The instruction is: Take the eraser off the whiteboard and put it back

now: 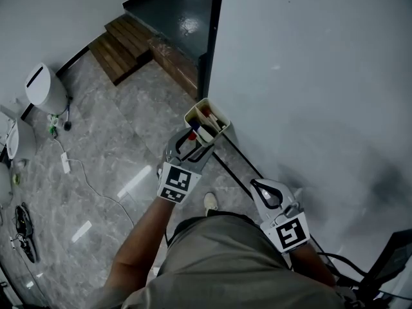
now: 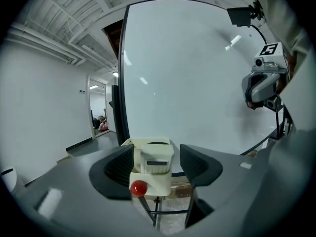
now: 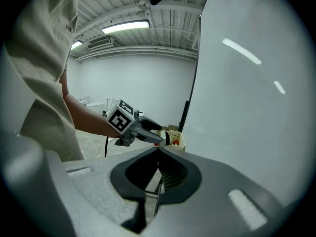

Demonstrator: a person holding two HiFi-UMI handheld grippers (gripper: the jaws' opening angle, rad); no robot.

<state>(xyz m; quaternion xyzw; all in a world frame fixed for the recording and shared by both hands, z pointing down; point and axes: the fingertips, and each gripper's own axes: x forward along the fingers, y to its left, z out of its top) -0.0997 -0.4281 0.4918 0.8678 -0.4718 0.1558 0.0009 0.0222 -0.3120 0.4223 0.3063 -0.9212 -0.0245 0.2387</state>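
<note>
Eraser (image 2: 157, 158): white block with a dark strip on its face, standing upright in the cream holder (image 2: 159, 182), its top above the holder's rim.

Holder: sits at the black edge post (image 1: 209, 44) of the whiteboard (image 1: 309, 76). In the head view red-tipped items stand inside it.

Red ball (image 2: 138, 187) at the holder's front lower-left corner; what it is cannot be told.

Left gripper (image 2: 158, 163): jaws spread wide, one on each side of the holder, with the eraser between them. There is a gap on the right; the pads are not pressing and nothing is gripped. The ribbed pads (image 2: 120, 166) face the holder's side walls.

Right gripper (image 1: 257, 185): to the holder's right, along the whiteboard face. Jaws closed tip to tip, nothing between them. It is apart from the holder and points roughly toward it.

Below the holder: thin black stand bars, grey marbled floor tiles (image 1: 116, 140) and the person's shoe (image 1: 210, 202).

Left of the holder: white cable (image 1: 84, 172) across the floor, and a white rounded appliance (image 1: 45, 89) by the wall.

Beyond the holder: wooden steps (image 1: 125, 44).
</note>
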